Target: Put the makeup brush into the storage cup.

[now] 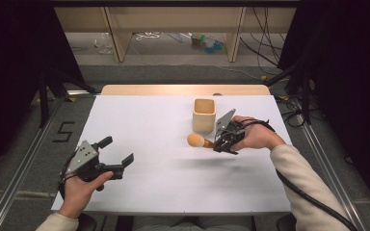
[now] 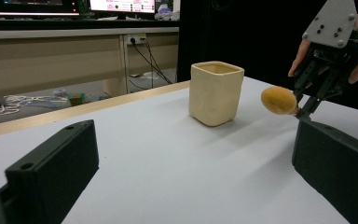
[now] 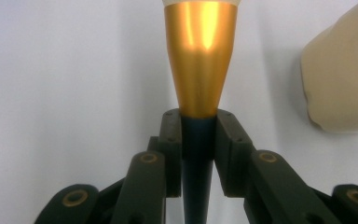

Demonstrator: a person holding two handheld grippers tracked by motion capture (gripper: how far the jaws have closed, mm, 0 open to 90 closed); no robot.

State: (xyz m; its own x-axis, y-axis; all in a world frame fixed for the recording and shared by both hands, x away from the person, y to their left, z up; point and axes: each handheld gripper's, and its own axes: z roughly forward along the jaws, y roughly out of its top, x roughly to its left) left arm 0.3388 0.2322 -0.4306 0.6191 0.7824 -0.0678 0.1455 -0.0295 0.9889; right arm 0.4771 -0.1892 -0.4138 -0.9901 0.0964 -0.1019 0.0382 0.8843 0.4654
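While it is held up off the white table (image 1: 149, 120), the brush (image 1: 198, 141) sticks out sideways from the right gripper (image 1: 216, 144). It looks like a makeup brush, with a round yellow-orange puff at one end, a shiny gold neck and a dark handle. In the right gripper view, the two black jaws are pressed tight on the dark handle (image 3: 198, 158), one on each side, just below the gold neck (image 3: 200, 56). In the high view, the puff points away from the hand (image 1: 255, 134) that holds this gripper.

Just beside the brush stands a cream cup (image 1: 204, 114) with rounded corners. It is upright, its mouth is open at the top, and the brush is not touching it. In the left gripper view, the puff (image 2: 278, 100) hangs in the air near the cup (image 2: 214, 92).

Well apart, near the front left of the table, the left gripper (image 1: 118, 153) is held low over the table in the other hand (image 1: 79, 190). Its jaws are spread wide with nothing between them.

Beyond the table's far edge is a floor (image 1: 173, 60) with cables and small things on it.
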